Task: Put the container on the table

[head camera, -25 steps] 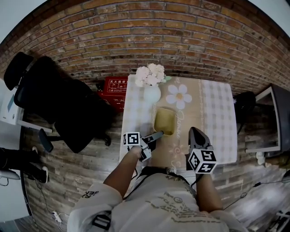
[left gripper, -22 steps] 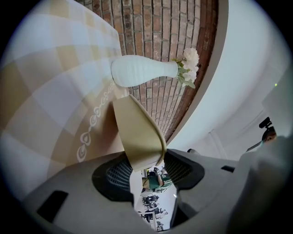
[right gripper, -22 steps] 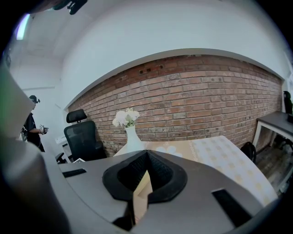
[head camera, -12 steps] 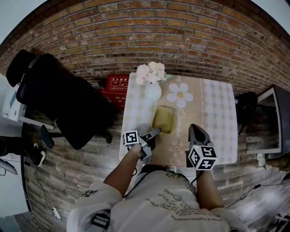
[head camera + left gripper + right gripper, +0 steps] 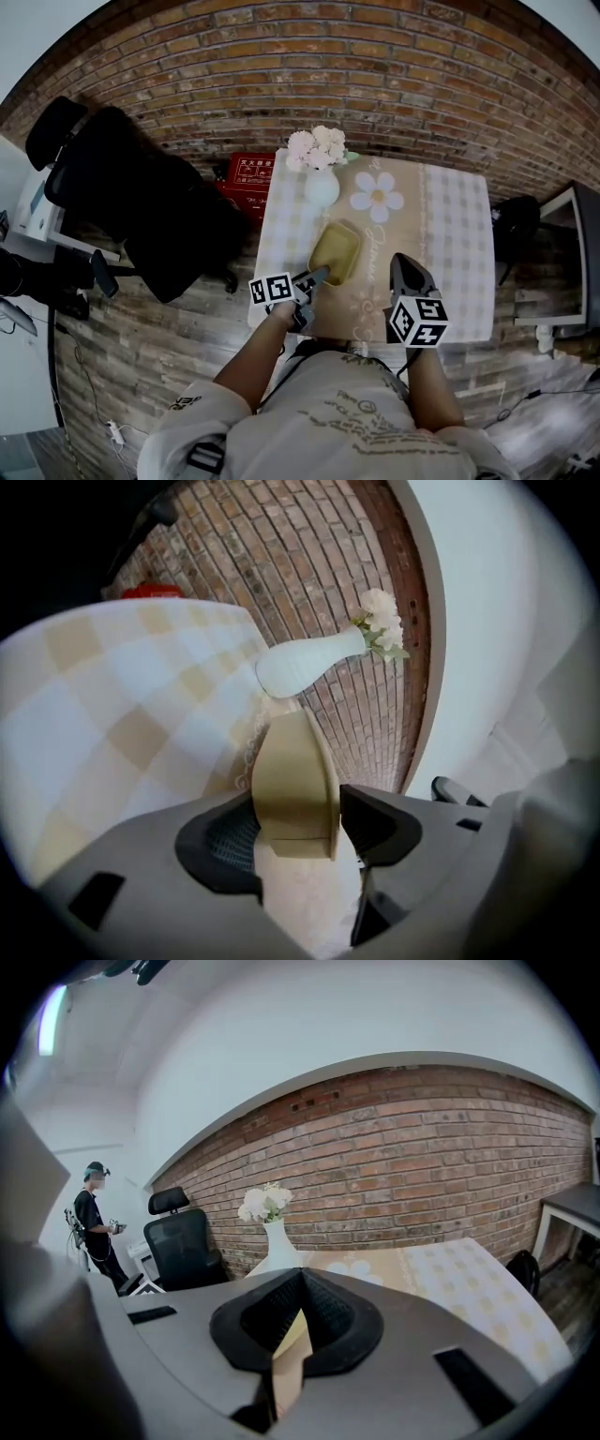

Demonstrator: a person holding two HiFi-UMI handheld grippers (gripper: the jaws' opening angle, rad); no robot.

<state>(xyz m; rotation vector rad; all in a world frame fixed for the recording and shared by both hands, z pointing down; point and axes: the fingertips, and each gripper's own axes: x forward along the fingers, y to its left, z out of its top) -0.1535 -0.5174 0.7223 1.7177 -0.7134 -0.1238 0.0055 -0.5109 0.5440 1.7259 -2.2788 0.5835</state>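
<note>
The tan oblong container (image 5: 336,253) lies on the table's cloth (image 5: 450,244), its near end toward me. My left gripper (image 5: 317,277) reaches its near-left corner. In the left gripper view the container's end (image 5: 291,780) sits between the jaws of the left gripper (image 5: 300,819), which have just been opening; a thin gap shows at the right pad (image 5: 375,822). My right gripper (image 5: 405,269) hovers over the table's front to the right of the container, apart from it. Its jaws meet at the tips with nothing in them (image 5: 298,1321).
A white vase of pale flowers (image 5: 321,186) stands just behind the container. A black office chair (image 5: 141,206) and a red box (image 5: 248,173) sit on the floor to the table's left. A person (image 5: 94,1222) stands far off beside the chair. A brick wall runs behind.
The left gripper has turned and shifted slightly at the container's near end, and the container now lies a little askew. The right gripper has stayed put.
</note>
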